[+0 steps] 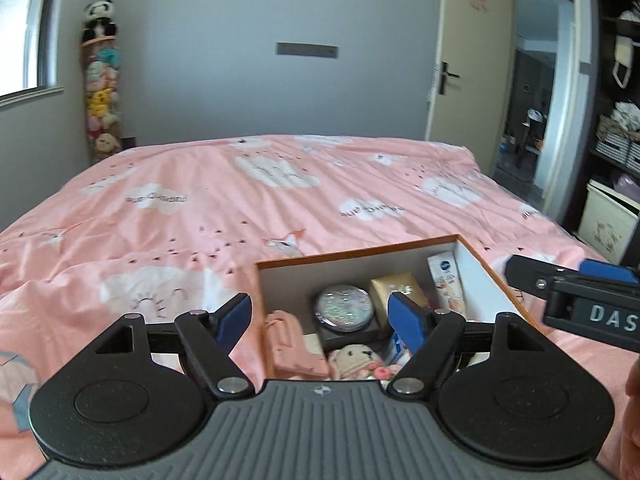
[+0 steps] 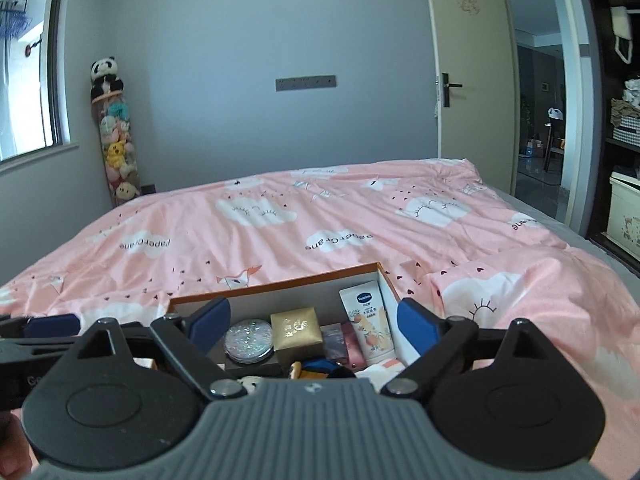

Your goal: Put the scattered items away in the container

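A white box with an orange rim lies open on the pink quilt. Inside it are a glittery round compact, a gold case, a cream tube, a pink fabric item and a small plush toy. My left gripper hovers open over the box's near end, holding nothing. My right gripper is open above the same box, with nothing between its fingers. Each gripper shows at the edge of the other's view.
The pink cloud-print quilt covers the whole bed. A tall column of plush toys stands in the far left corner by a window. At the right are an open door, dark shelves and a cream storage bin.
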Action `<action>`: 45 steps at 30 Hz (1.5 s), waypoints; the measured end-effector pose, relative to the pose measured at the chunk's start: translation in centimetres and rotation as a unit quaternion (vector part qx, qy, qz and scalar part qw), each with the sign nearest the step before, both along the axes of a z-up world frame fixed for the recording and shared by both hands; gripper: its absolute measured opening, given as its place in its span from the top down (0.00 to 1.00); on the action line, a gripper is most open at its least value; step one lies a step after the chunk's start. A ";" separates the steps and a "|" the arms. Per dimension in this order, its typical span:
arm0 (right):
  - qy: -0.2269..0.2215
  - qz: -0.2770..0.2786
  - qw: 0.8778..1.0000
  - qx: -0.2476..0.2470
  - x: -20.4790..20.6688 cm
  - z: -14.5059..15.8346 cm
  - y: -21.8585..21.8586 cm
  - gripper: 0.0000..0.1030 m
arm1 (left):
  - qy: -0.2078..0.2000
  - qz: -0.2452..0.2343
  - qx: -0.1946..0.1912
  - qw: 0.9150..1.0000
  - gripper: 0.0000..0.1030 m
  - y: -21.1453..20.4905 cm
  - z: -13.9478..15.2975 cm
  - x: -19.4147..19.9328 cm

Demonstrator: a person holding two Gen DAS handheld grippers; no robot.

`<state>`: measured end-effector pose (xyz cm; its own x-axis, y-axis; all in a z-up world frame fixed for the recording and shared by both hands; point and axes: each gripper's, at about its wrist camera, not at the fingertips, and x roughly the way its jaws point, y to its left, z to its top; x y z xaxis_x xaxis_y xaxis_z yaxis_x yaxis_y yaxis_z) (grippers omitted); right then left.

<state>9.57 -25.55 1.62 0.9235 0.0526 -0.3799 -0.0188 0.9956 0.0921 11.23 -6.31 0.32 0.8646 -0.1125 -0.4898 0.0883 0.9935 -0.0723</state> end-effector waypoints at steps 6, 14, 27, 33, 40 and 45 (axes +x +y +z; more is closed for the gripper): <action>0.002 -0.025 1.000 0.006 -1.6 -0.5 1.0 0.04 | 0.004 0.022 0.006 1.000 0.14 1.6 -0.6 -1.8; 0.013 -0.032 0.999 -0.007 -2.9 -1.7 3.2 0.02 | 0.040 0.039 0.002 0.998 0.13 3.4 -2.1 -3.0; 0.044 -0.020 0.999 -0.022 -3.6 -4.8 5.0 0.01 | 0.087 0.050 -0.007 0.995 0.12 4.4 -4.5 -3.4; 0.056 -0.017 0.998 -0.031 -3.7 -6.1 5.5 0.01 | 0.104 0.051 -0.005 0.993 0.12 4.4 -5.4 -3.2; 0.059 -0.016 0.998 -0.033 -3.8 -6.5 5.8 0.01 | 0.106 0.048 -0.003 0.993 0.12 4.2 -5.5 -3.3; 0.063 -0.020 0.997 -0.031 -3.8 -6.7 5.8 0.01 | 0.113 0.047 -0.002 0.992 0.12 4.1 -5.8 -3.2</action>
